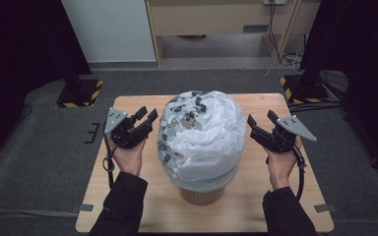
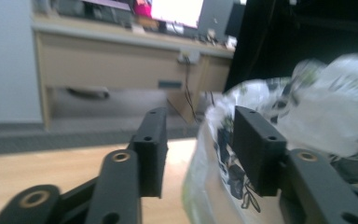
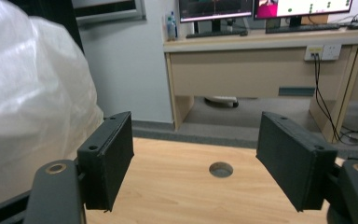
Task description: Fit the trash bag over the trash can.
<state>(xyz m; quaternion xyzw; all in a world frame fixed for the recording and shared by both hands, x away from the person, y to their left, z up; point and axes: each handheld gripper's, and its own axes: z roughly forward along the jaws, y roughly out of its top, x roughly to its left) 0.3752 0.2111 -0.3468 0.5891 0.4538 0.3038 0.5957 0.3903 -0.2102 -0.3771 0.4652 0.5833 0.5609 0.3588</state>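
White crinkled plastic bag [image 1: 204, 140] billows over tan bin [image 1: 202, 194] | both tongs apart, left [image 1: 146, 119] and right [image 1: 260, 118] flanking bag | pinch its rim evenly, pull down.

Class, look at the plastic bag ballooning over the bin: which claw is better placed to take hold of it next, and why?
Probably the left claw: its open jaws sit right against the plastic bag in the left gripper view. The right claw is open too, but faces past the bag.
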